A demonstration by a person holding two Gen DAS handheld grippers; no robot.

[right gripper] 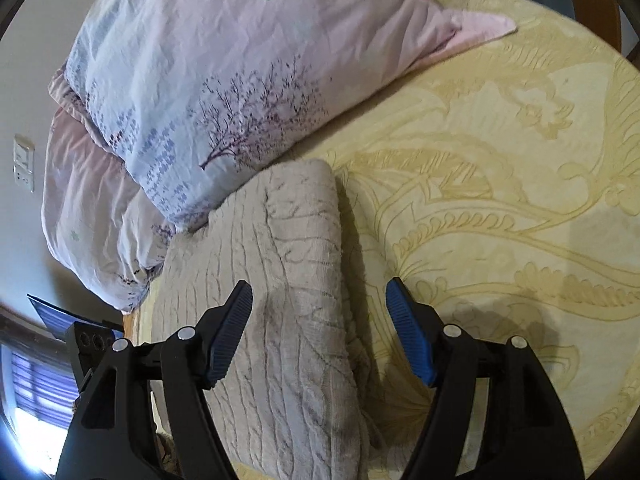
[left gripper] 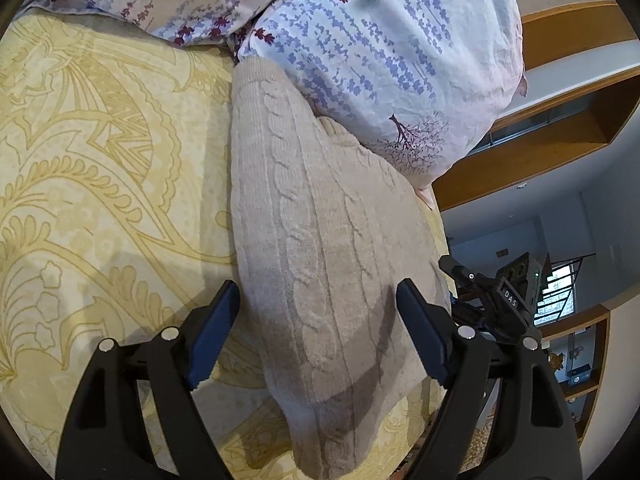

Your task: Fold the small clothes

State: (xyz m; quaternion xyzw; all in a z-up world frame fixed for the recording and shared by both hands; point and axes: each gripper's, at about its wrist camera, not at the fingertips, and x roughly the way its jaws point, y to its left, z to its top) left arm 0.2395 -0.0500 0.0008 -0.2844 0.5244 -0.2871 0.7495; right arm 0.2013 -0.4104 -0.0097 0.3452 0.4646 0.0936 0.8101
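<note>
Both hand-held grippers [left gripper: 318, 290] [right gripper: 319, 288] spread above folded sweater [left gripper: 320, 248], pillow [left gripper: 384, 60] touching far edge

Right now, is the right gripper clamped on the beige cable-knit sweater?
No, the right gripper hangs with its jaws spread wide over the folded beige cable-knit sweater, its blue pads holding no cloth.
</note>
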